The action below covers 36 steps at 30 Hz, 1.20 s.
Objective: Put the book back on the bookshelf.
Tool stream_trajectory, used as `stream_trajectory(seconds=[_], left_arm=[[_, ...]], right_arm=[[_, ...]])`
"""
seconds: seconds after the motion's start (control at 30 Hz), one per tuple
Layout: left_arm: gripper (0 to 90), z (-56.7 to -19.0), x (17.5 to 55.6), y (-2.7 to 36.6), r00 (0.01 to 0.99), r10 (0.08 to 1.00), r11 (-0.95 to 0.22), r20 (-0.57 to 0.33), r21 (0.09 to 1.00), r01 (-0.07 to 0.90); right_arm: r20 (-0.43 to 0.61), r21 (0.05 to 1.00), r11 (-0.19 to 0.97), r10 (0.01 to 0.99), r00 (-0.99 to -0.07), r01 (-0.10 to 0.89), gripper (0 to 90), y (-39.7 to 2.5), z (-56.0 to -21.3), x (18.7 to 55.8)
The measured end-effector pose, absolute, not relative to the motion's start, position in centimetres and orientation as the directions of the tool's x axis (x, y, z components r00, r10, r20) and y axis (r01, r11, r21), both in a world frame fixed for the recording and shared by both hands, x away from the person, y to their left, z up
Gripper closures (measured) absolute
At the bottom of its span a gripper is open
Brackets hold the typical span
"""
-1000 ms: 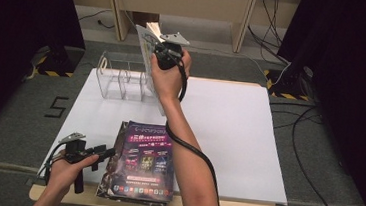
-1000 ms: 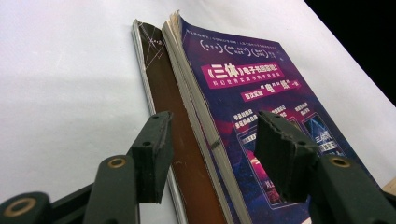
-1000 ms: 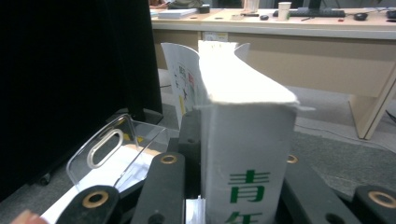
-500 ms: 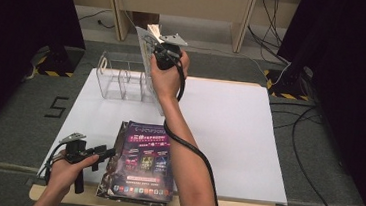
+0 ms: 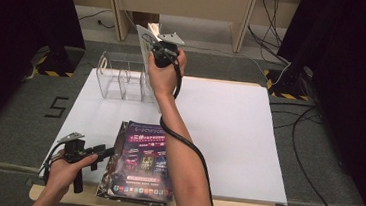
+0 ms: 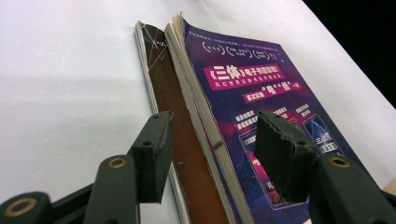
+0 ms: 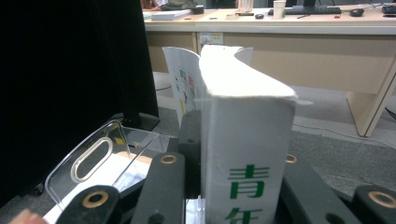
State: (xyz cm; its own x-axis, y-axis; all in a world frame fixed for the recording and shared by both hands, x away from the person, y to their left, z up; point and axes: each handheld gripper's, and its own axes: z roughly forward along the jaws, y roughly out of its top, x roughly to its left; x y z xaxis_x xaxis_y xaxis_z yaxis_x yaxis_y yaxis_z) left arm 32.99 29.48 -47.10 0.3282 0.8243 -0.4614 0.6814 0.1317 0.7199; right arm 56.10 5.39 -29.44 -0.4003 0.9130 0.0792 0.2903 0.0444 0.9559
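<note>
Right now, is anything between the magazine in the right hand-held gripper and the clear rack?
Nothing visible is. The white magazine is clamped in the right hand-held gripper, above the clear rack's open compartments.

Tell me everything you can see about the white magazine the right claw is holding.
The white magazine is a thin, soft-bound booklet with a white cover and green Chinese characters near its lower edge. The right claw is shut on it, holding it upright in the air above the clear plastic file rack at the table's far left. Its pages curve and fan slightly at the top, where an inner page shows small coloured print. It is apart from the rack.
</note>
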Motion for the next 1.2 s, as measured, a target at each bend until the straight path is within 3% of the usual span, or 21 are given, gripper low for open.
stream_trajectory(seconds=[0.5, 0.8, 1.03, 1.2], left_arm=[[45.6, -47.2, 33.0, 29.7, 0.325, 0.822, 0.138, -0.468, 0.716, 0.684], [45.6, -47.3, 32.9, 29.5, 0.327, 0.823, 0.132, -0.465, 0.716, 0.685], [45.6, -47.2, 32.8, 29.2, 0.333, 0.822, 0.126, -0.463, 0.717, 0.685], [45.6, -47.3, 32.8, 29.0, 0.338, 0.821, 0.119, -0.46, 0.717, 0.687]], right_arm=[[0.072, 0.96, 0.037, 0.925, -0.373, 0.278, 74.1, 5.8, -31.5, 57.4], [0.034, 0.962, 0.07, 0.928, -0.37, 0.263, 73.5, 5.8, -32.4, 55.8], [0.035, 0.931, 0.109, 0.923, -0.384, 0.348, 72.2, 5.5, -31.7, 54.4], [0.094, 0.914, 0.083, 0.909, -0.406, 0.397, 69.5, 4.7, -31.1, 54.2]])
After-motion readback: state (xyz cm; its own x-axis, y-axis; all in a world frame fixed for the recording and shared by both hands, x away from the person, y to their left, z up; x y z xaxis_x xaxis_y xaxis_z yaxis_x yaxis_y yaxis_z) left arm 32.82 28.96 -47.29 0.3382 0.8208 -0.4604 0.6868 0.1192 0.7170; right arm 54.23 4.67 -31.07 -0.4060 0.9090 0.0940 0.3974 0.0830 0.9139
